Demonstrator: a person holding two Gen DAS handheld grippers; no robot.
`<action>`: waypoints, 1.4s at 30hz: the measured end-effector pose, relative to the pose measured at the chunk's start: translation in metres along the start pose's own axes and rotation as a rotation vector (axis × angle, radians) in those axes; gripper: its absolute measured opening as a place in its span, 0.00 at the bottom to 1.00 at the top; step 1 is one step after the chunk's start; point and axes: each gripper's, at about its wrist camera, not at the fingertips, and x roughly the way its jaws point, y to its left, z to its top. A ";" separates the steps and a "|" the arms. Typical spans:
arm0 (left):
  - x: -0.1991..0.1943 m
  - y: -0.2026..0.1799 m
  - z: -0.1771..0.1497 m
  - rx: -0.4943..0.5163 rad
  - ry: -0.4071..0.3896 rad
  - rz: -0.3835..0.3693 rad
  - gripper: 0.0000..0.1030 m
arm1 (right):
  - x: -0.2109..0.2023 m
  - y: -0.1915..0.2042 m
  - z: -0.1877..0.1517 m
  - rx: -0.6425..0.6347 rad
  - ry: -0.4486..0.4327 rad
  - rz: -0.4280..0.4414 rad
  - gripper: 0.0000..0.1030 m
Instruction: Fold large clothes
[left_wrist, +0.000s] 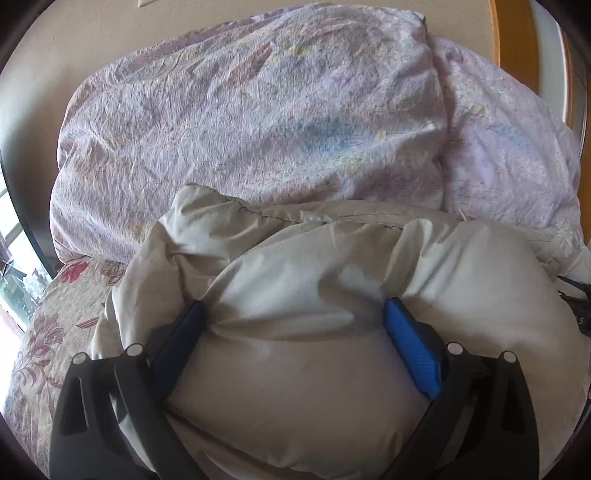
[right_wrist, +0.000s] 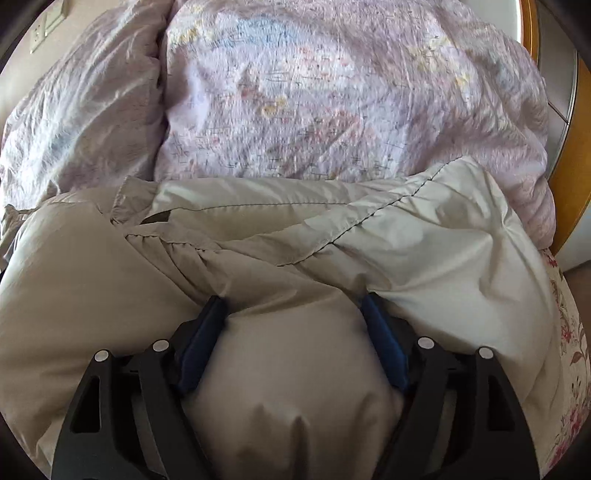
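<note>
Both grippers, left (left_wrist: 293, 314) and right (right_wrist: 293, 308), stand spread wide with puffy beige jacket (left_wrist: 295, 369) bulging between their pads, on a flowered bedsheet (left_wrist: 55, 332) before a heaped lilac quilt (left_wrist: 240, 110). Slippery padding could squirt free, I'd guess, undoing the fold.

Left gripper (left_wrist: 295, 314) and right gripper (right_wrist: 293, 306) both angle downward, fingers spread wide
</note>
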 end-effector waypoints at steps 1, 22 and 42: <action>0.005 0.000 0.000 0.001 0.001 0.007 0.97 | 0.003 0.000 -0.001 0.005 -0.006 -0.004 0.77; -0.018 0.014 0.014 0.043 -0.105 0.128 0.98 | -0.045 -0.052 0.018 0.030 -0.192 -0.143 0.82; 0.060 0.068 -0.004 -0.190 0.090 0.019 0.98 | 0.043 -0.116 -0.004 0.170 0.030 -0.079 0.93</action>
